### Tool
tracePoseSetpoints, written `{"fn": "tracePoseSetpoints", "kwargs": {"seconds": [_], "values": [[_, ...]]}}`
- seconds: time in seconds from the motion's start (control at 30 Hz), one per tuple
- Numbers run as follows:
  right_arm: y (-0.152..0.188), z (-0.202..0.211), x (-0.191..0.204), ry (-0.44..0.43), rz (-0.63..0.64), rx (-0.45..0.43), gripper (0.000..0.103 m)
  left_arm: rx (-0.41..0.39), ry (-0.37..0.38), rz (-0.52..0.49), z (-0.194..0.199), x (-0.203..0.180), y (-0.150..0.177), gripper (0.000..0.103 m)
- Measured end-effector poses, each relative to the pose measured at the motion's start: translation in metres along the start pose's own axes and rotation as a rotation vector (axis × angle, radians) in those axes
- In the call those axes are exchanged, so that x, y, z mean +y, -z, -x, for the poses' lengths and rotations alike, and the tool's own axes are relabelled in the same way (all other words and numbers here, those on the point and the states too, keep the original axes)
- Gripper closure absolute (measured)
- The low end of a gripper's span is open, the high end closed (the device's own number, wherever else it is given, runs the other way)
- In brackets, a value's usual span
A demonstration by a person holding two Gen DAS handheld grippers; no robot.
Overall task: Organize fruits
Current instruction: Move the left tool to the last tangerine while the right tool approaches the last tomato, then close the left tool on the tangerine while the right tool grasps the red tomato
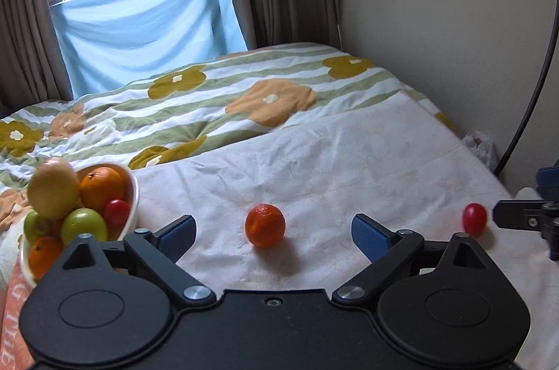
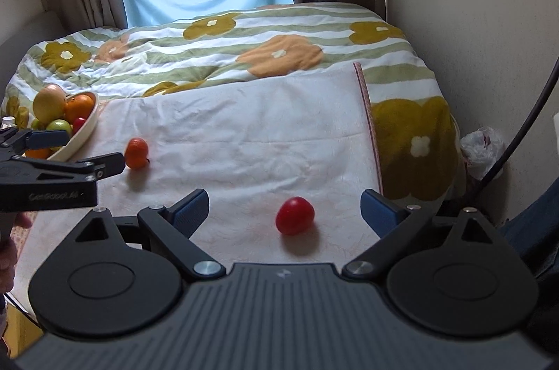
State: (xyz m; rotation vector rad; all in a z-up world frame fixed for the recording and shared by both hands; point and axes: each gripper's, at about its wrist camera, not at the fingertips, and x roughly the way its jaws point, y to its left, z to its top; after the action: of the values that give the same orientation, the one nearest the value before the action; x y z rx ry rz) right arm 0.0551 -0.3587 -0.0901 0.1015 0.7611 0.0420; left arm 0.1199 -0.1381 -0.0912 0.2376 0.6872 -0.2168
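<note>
Both grippers, left gripper (image 1: 272,232) and right gripper (image 2: 284,211), are hovering wide open and empty, orange (image 1: 265,225) and red fruit (image 2: 294,216) lying at 12 o'clock between the fingers, probably light, smooth, roll-prone, so gripping across the middle.

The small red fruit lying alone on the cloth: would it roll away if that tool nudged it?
Probably. The red fruit looks smooth and rounded, so a nudge might roll it, though the soft white cloth should slow it. Its glossy skin may slip between the open right tool.
</note>
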Motion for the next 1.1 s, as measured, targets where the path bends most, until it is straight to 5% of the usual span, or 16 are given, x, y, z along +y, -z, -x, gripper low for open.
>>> {"fn": "tracePoseSetpoints", "kwargs": {"seconds": [0.4,0.63,1.1], "values": [[0.009,-0.036,-0.005,-0.008,-0.010,0.048,0.009,0.087,-0.046,-0.019,-0.065,0.001,0.003,0.029],[0.010,-0.044,-0.004,-0.003,0.006,0.063,0.018,0.109,-0.035,0.005,-0.073,0.003,0.002,0.062],[0.011,-0.052,-0.005,0.008,-0.002,0.076,0.031,0.118,-0.040,0.006,-0.061,0.001,0.011,0.064]]}}
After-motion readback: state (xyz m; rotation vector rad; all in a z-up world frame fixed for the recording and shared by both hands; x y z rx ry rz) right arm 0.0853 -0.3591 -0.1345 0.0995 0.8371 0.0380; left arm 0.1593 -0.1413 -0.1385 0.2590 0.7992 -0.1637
